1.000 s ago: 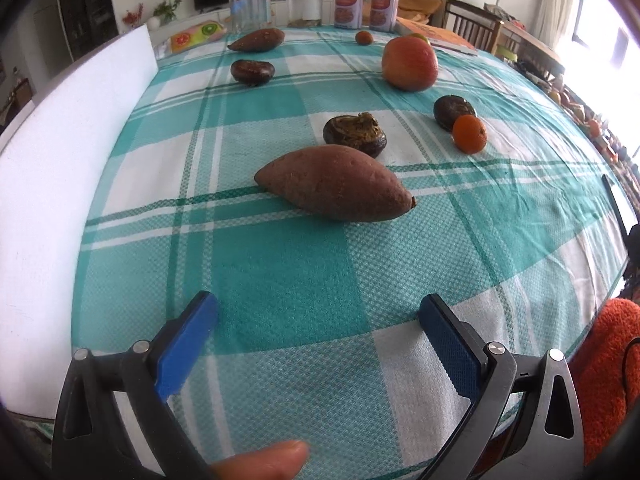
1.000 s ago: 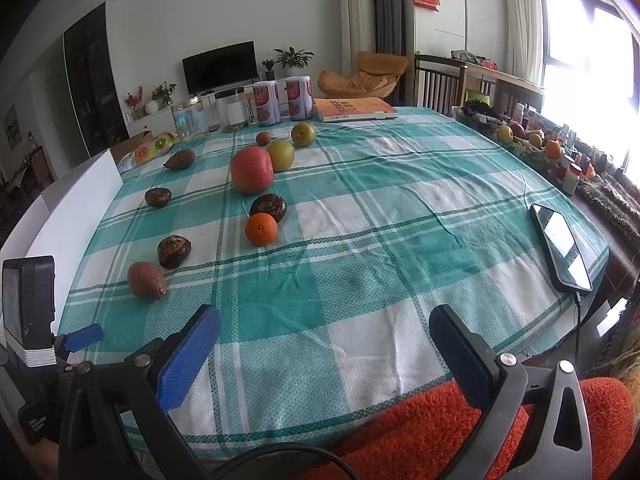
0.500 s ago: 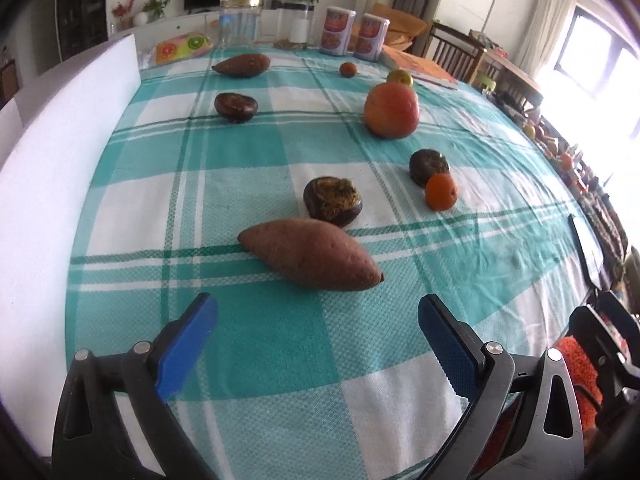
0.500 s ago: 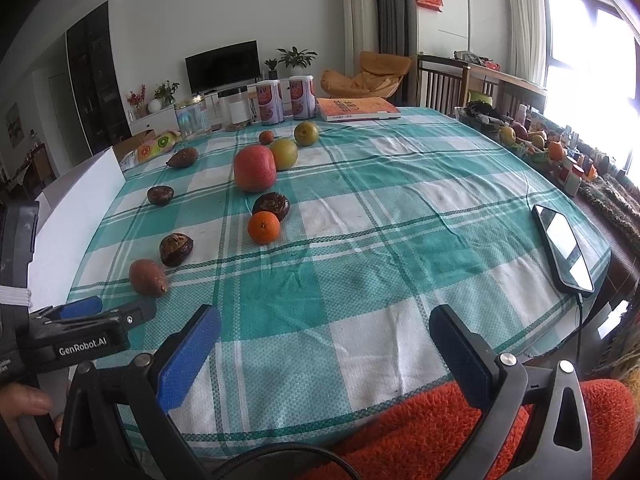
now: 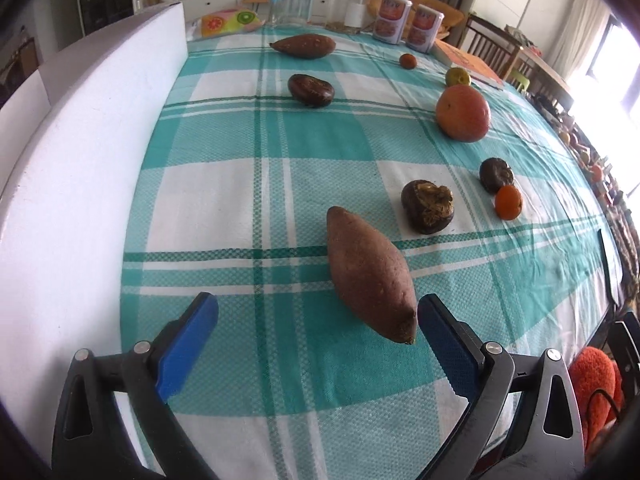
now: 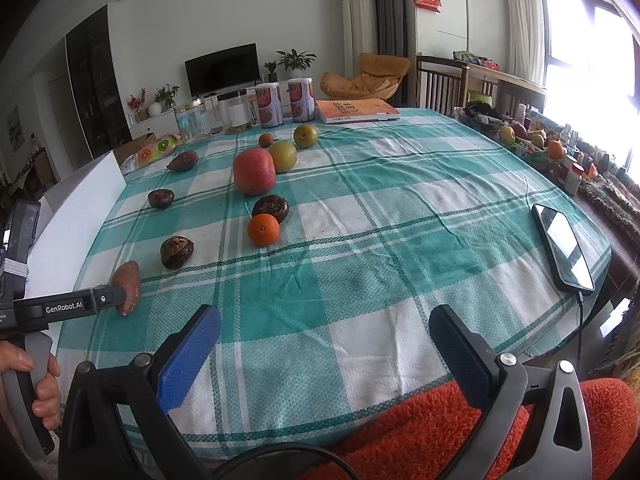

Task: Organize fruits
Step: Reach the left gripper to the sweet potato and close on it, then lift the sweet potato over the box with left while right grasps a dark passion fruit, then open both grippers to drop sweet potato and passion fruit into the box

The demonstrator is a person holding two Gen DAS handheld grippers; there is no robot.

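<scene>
Your table (image 6: 400, 184) wears a green and white checked cloth and carries everything. A big white board (image 5: 80, 184) stands along its left edge. Near the right edge lies a black phone (image 6: 562, 246).

The biggest fruit is the red-orange round one (image 5: 463, 113), out toward the middle of the table. Next comes the sweet potato (image 5: 368, 274), close to the near left corner. Another sweet potato (image 5: 303, 45) lies by the far edge. A dark wrinkled fruit (image 5: 428, 207) sits just past the near sweet potato, and a small orange (image 5: 508, 202) touches another dark fruit (image 5: 496, 175).

Your left claw (image 5: 316, 322) is wide open and holds nothing. The near tip of the sweet potato sits between its blue fingers (image 5: 188, 344), right beside the right one.

Your right claw (image 6: 324, 340) is wide open too, with nothing in it, over the near edge of the table.
</scene>
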